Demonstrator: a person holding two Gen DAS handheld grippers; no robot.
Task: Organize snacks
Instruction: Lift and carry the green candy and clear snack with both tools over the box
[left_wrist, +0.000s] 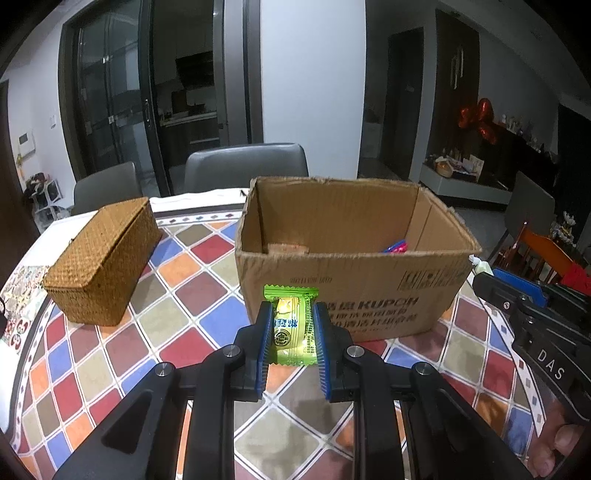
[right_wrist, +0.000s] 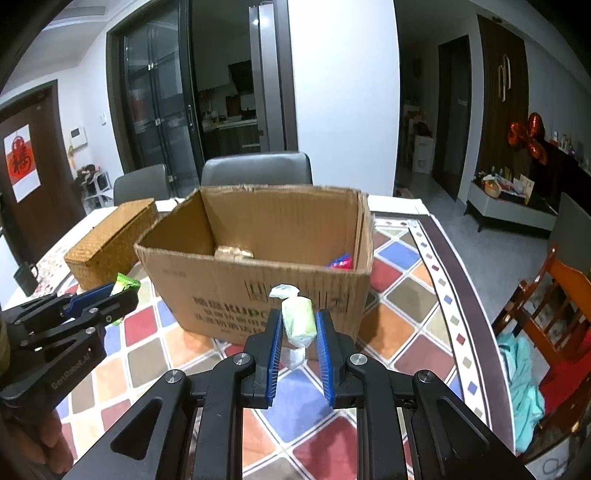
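Note:
My left gripper (left_wrist: 293, 314) is shut on a bright green wrapped snack (left_wrist: 291, 325), held above the table in front of the open cardboard box (left_wrist: 347, 284). My right gripper (right_wrist: 298, 319) is shut on a pale green candy in a clear twisted wrapper (right_wrist: 298, 320), also just in front of the box (right_wrist: 258, 291). Inside the box at the right lies a pink and blue snack packet (left_wrist: 396, 246), which also shows in the right wrist view (right_wrist: 341, 262). The left gripper (right_wrist: 110, 295) with its green snack (right_wrist: 125, 284) shows at the left of the right wrist view.
A closed woven basket (left_wrist: 103, 258) stands left of the box on the colourful diamond-patterned tablecloth (left_wrist: 177, 332). Grey chairs (left_wrist: 245, 166) stand behind the table. An orange wooden chair (right_wrist: 561, 302) stands to the right. The right gripper's body (left_wrist: 532, 314) is at the right edge.

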